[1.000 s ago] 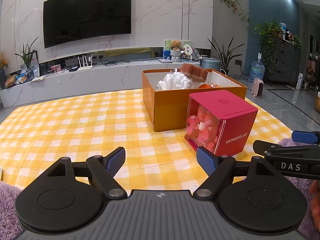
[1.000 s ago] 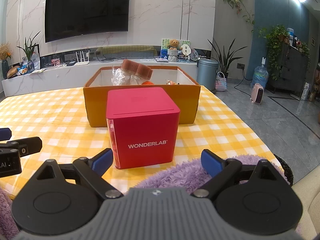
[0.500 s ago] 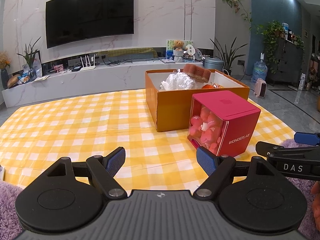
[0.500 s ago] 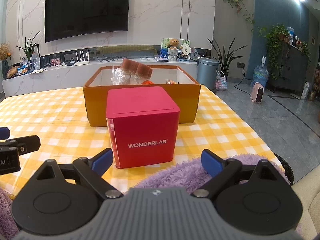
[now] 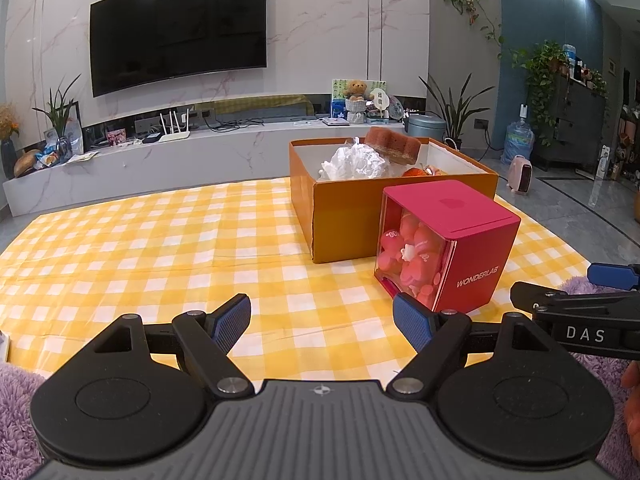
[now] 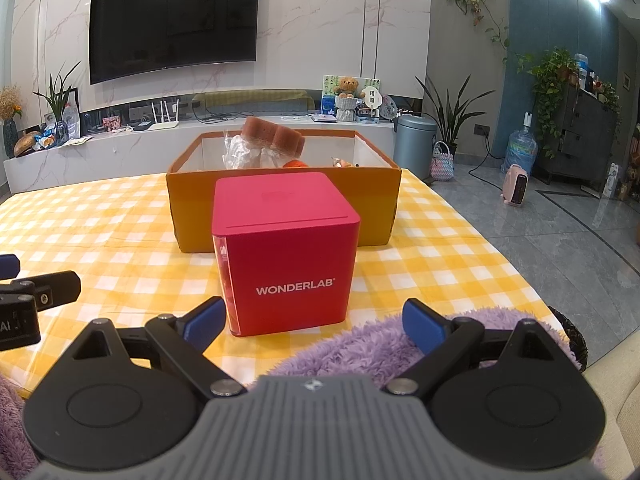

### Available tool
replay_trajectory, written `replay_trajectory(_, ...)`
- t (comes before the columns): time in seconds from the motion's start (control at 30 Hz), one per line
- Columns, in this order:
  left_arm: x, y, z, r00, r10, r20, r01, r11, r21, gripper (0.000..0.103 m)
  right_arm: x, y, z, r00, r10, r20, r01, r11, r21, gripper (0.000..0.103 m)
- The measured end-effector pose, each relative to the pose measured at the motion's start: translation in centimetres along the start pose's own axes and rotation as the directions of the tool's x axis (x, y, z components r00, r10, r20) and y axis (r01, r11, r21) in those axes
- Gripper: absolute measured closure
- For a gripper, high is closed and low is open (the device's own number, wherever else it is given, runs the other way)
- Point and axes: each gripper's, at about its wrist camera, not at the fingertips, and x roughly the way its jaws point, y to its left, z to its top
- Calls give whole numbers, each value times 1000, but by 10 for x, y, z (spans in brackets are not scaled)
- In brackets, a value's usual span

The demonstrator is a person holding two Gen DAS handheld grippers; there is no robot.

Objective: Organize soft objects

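Both pairs of fingers are gaping wide and empty: left gripper [image 5: 322,322] and right gripper [image 6: 314,322] are lining up (likely) to grab the purple fluffy fabric [image 6: 360,346] near the red cube box [image 6: 286,250].

Fluffy purple fabric [image 6: 372,344], checkered cloth [image 6: 440,264]

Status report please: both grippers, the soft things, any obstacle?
Left gripper open, empty. Right gripper open, empty. Sponge and crumpled plastic in orange box. Red cube box stands in front.

Two boxes are seen: one orange box [image 5: 352,220] and one red cube [image 6: 286,252]. Inside the former, one sponge [image 6: 272,136] and perhaps one crumpled wrapper [image 5: 356,162] are counted.
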Motion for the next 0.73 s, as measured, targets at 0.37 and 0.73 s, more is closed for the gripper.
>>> replay_trajectory(0.37,-3,0,0,1000,11,11,-11,1000,3,8,2,2,-2,1000,0,-7,0,1000,-5,9)
replay_trajectory(0.73,-8,4,0,999,6,39,-5,1000,-12,8,3,6,-1,1000,-16,-17,15,1000,-27,9)
